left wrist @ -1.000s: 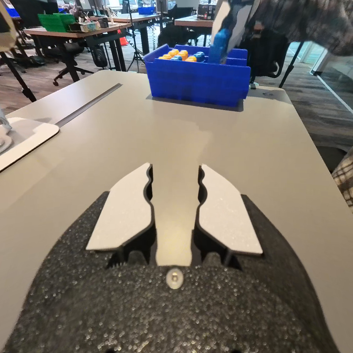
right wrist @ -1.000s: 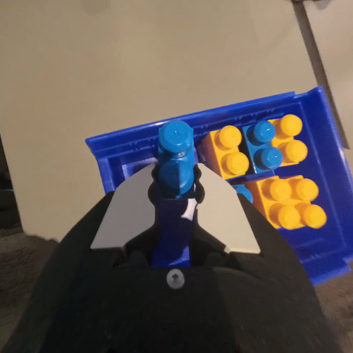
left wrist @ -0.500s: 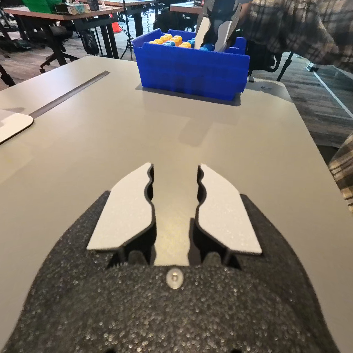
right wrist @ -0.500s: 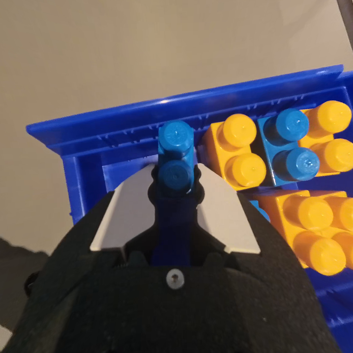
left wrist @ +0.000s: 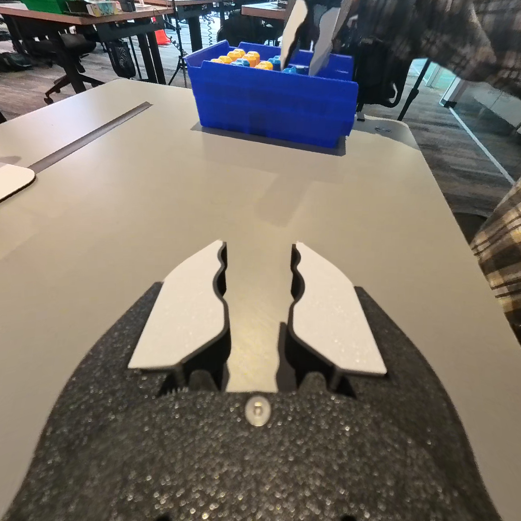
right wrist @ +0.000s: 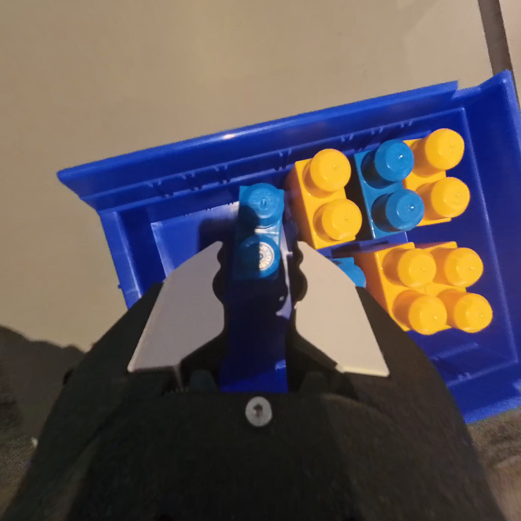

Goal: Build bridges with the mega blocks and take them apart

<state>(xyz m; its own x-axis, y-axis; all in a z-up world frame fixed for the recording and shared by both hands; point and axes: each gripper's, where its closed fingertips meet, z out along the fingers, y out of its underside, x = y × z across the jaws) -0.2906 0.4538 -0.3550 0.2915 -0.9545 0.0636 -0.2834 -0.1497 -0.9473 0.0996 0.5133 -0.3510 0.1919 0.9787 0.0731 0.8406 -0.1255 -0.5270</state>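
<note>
A blue bin [left wrist: 270, 104] stands at the far end of the grey table [left wrist: 141, 211] and holds yellow and blue mega blocks. My right gripper [right wrist: 259, 245] is over the bin's left end, also seen in the left wrist view [left wrist: 296, 70]. A blue two-stud block [right wrist: 260, 225] stands on the bin floor [right wrist: 180, 242] between its fingers, with a gap showing at the right pad, so the jaws are open. Beside it are a yellow two-stud block [right wrist: 327, 197], another blue block [right wrist: 392, 189] and a yellow four-stud block [right wrist: 431, 284]. My left gripper [left wrist: 258, 244] is open and empty over bare table.
A white pad [left wrist: 14, 180] lies at the table's left edge beside a dark strip [left wrist: 90, 138]. A person's plaid sleeve [left wrist: 501, 253] is at the right edge. Desks and chairs stand behind the table. Left tips to right tips: about 40 centimeters.
My right gripper lowered the blue block into the bin, then its jaws widened and let the block go. My left gripper stayed open and shifted slightly over the table.
</note>
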